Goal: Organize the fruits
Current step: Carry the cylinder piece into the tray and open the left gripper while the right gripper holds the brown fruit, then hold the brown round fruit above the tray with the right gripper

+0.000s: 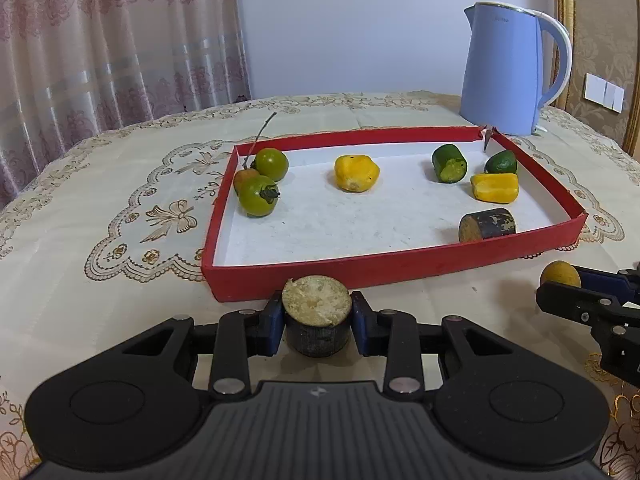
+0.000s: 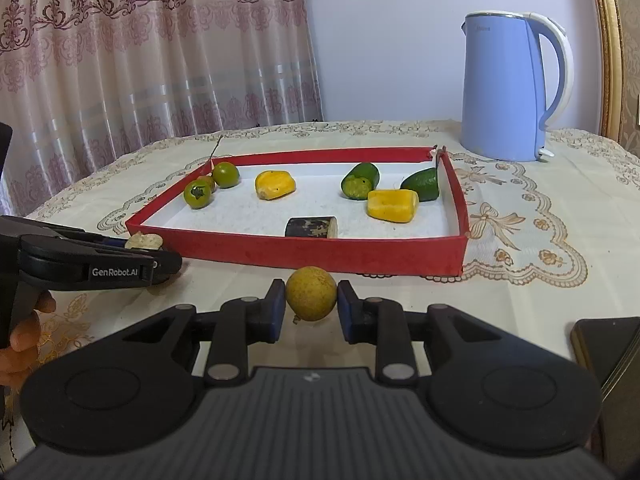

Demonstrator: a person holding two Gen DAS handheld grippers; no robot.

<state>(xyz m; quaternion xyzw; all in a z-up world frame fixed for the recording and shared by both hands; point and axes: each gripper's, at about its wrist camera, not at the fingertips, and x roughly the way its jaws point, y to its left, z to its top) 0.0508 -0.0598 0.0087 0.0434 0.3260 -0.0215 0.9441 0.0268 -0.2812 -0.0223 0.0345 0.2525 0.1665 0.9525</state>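
A red tray (image 1: 384,268) (image 2: 320,254) with a white floor holds green round fruits (image 1: 258,196), yellow pieces (image 1: 356,172) (image 2: 392,205), green pieces (image 1: 450,163) and a dark cut piece (image 1: 486,225) (image 2: 312,227). My left gripper (image 1: 317,320) is shut on a dark cut fruit piece (image 1: 316,306) with a pale cut face, just in front of the tray's near wall. My right gripper (image 2: 311,306) stands around a round yellow fruit (image 2: 311,294) in front of the tray. The left pad touches it; a small gap shows at the right pad.
A blue electric kettle (image 1: 508,68) (image 2: 508,88) stands behind the tray's far right corner. A dark flat object (image 2: 608,344) lies at the right table edge. Curtains hang behind the table on the left. A lace tablecloth (image 1: 120,208) covers the table.
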